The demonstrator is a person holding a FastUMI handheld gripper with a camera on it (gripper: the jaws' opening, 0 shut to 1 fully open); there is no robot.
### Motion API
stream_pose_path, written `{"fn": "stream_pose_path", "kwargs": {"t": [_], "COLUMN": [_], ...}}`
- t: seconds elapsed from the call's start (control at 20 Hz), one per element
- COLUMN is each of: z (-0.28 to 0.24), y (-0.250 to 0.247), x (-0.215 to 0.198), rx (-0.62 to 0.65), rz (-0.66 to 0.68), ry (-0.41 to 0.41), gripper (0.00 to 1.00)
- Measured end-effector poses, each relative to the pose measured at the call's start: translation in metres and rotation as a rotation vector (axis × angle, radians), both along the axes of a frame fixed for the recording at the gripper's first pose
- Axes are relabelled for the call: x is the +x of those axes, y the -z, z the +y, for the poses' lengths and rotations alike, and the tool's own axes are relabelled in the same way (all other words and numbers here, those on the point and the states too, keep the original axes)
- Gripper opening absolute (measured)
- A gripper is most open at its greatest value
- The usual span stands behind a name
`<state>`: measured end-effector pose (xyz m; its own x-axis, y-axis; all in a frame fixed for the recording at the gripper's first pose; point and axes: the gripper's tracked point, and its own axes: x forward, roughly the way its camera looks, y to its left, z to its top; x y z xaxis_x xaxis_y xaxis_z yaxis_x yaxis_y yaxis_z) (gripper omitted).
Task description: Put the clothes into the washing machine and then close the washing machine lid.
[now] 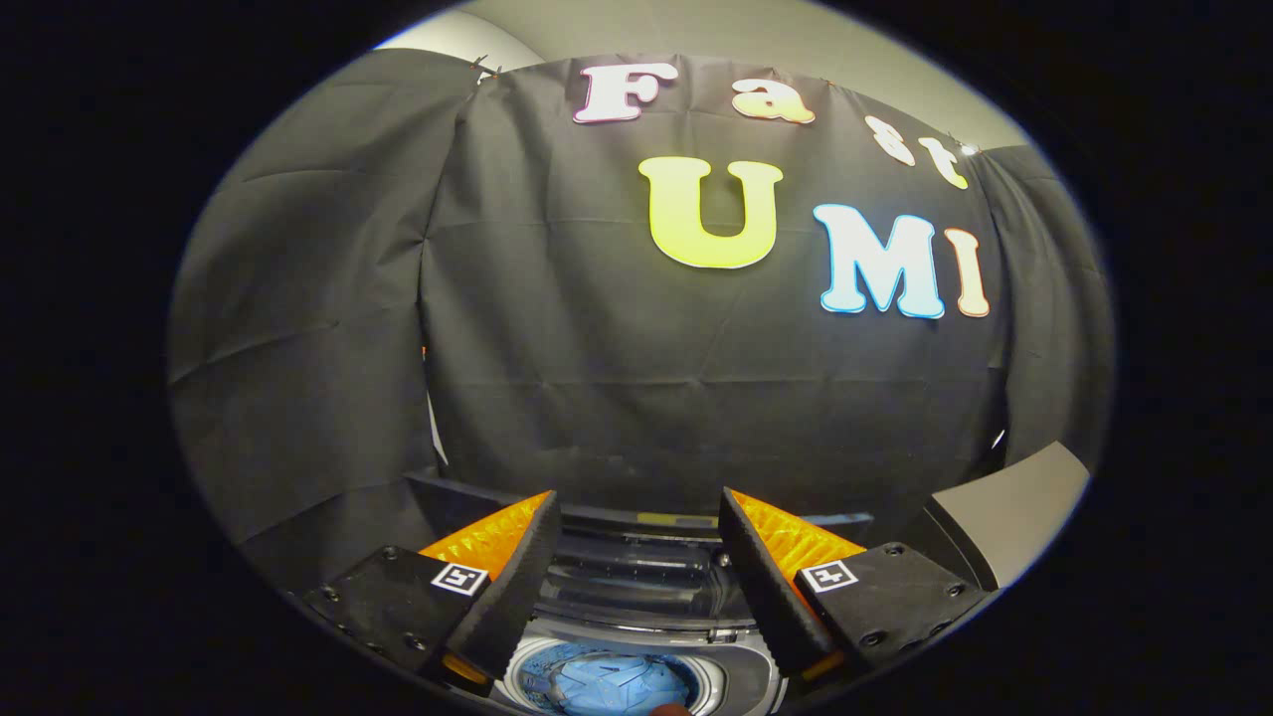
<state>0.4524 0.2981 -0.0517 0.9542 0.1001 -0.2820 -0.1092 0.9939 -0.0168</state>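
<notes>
**laundrybot_fan:** Most of what's ahead is the booth's black cloth wall (597,348), pinned up along the top with a strip of pale room wall (696,30) above it. Below that sits the top-loading washing machine (741,676), grey body, seen from above.

**spin_cycle22:** Lid up or down?

**laundrybot_fan:** Up. The washer lid (636,577) is a dark see-through panel standing open at the back of the opening, beyond the fingers. Off to the right there's a grey angled panel (1014,497), can't tell what it belongs to.

**spin_cycle22:** And the gripper?

**laundrybot_fan:** The gripper (636,557) is spread wide, nothing between the fingers (517,587), nothing touching the pads. Black pads, orange ribbed backs, a little square marker (458,578) on each mount.

**spin_cycle22:** Where's the laundry?

**laundrybot_fan:** Blue clothes (607,686) are bunched down inside the drum (527,676), right below the gap between the fingers, near their base. Small dark-reddish thing (668,709) at the drum's near rim, too cropped to identify.
</notes>
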Motion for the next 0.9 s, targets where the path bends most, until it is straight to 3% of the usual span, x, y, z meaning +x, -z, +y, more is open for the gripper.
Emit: {"fn": "stream_pose_path", "kwargs": {"t": [0.5, 0.9], "z": [0.01, 0.008], "y": [0.026, 0.031], "x": [0.048, 0.05], "rx": [0.008, 0.055], "rz": [0.05, 0.055], "ry": [0.04, 0.064], "gripper": [0.98, 0.99]}}
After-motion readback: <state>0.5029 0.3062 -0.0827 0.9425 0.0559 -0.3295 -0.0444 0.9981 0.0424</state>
